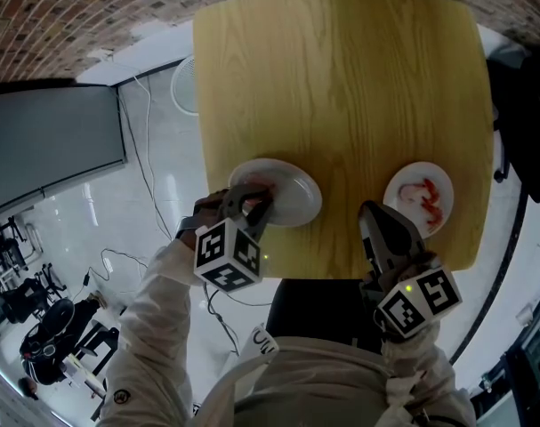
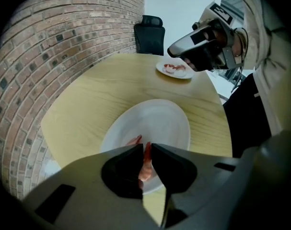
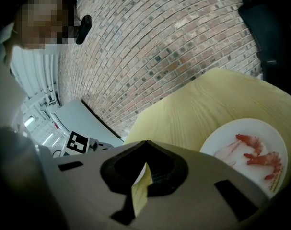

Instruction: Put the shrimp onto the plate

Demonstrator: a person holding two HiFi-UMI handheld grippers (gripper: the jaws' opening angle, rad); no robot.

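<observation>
My left gripper (image 1: 252, 199) points steeply down over the near edge of a white plate (image 1: 296, 185) on the yellow wooden table (image 1: 341, 78). In the left gripper view its jaws (image 2: 145, 150) stand close together on a pink shrimp (image 2: 146, 164) that lies on this plate (image 2: 164, 121). A second white plate (image 1: 403, 185) at the right carries a few red shrimp (image 1: 430, 201). My right gripper (image 1: 370, 212) hovers just left of it, shut and empty; its tips (image 3: 145, 143) meet, with the shrimp (image 3: 260, 157) on that plate (image 3: 274, 133) to their right.
A black office chair (image 2: 150, 32) stands beyond the table's far side, before a brick wall (image 2: 64, 42). A round white fan (image 1: 185, 83) sits on the floor left of the table. The table's near edge runs just under both grippers.
</observation>
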